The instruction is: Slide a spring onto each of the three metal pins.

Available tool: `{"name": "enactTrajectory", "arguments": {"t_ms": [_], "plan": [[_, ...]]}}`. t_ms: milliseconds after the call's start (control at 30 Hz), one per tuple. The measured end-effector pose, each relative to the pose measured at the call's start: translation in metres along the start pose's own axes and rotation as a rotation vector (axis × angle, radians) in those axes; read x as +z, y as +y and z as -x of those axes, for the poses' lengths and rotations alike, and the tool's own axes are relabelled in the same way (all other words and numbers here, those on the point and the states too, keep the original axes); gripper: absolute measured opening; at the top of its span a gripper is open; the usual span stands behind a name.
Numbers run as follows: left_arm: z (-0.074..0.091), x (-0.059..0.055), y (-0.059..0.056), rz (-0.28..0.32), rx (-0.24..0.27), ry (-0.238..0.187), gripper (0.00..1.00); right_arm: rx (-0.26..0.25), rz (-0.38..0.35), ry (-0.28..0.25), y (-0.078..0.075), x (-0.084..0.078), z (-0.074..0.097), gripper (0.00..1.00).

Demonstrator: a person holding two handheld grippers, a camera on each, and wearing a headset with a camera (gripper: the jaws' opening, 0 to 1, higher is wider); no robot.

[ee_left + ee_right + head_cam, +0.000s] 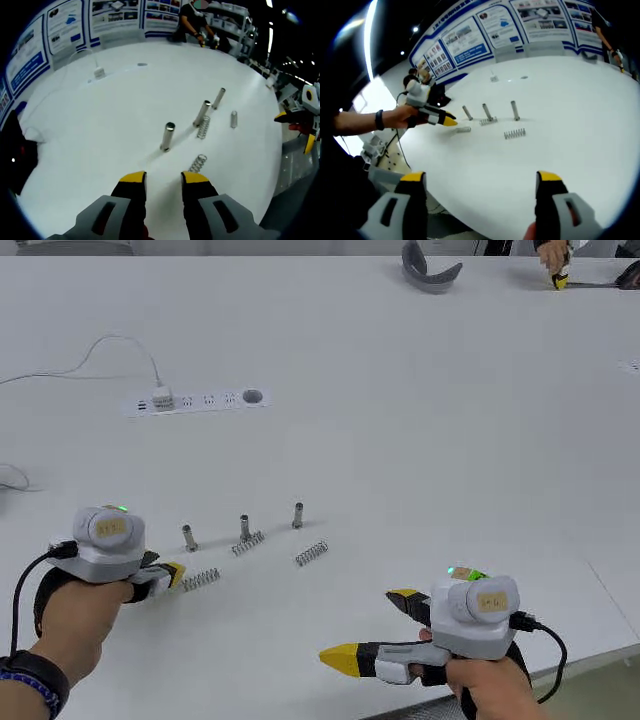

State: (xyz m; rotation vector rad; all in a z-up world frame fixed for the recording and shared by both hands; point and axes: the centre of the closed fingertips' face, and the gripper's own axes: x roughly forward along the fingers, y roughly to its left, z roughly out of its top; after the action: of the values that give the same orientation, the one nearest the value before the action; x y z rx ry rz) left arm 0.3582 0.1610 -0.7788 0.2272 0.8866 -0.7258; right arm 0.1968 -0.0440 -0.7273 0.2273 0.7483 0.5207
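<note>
Three short metal pins stand upright in a row on the white table: left pin (189, 537), middle pin (244, 528), right pin (297, 515). Three springs lie flat near them: one (200, 579) in front of the left pin, one (248, 542) against the middle pin's base, one (311, 553) in front of the right pin. My left gripper (172, 575) is open, its yellow tips just left of the nearest spring (198, 163), nothing between them. My right gripper (372, 626) is wide open near the table's front edge, well short of the springs (514, 133).
A white power strip (195, 400) with a cable lies at the back left. A grey curved object (430, 270) rests at the far edge. Another person's hand with a gripper (555, 262) works at the far right. The table's corner edge (610, 640) runs close to my right hand.
</note>
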Motion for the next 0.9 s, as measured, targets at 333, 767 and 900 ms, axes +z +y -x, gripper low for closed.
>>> {"name": "enactTrajectory", "arguments": {"t_ms": [333, 767, 900], "plan": [[0.027, -0.021, -0.001, 0.089, -0.004, -0.043, 0.38, 0.021, 0.027, 0.018, 0.006, 0.001, -0.006, 0.92], [0.049, -0.029, 0.013, 0.119, 0.011, -0.085, 0.48, 0.048, 0.058, 0.022, 0.014, 0.015, -0.018, 0.93], [0.059, -0.025, 0.017, 0.118, 0.019, -0.098, 0.5, 0.048, 0.066, 0.008, 0.014, 0.023, -0.02, 0.93]]}}
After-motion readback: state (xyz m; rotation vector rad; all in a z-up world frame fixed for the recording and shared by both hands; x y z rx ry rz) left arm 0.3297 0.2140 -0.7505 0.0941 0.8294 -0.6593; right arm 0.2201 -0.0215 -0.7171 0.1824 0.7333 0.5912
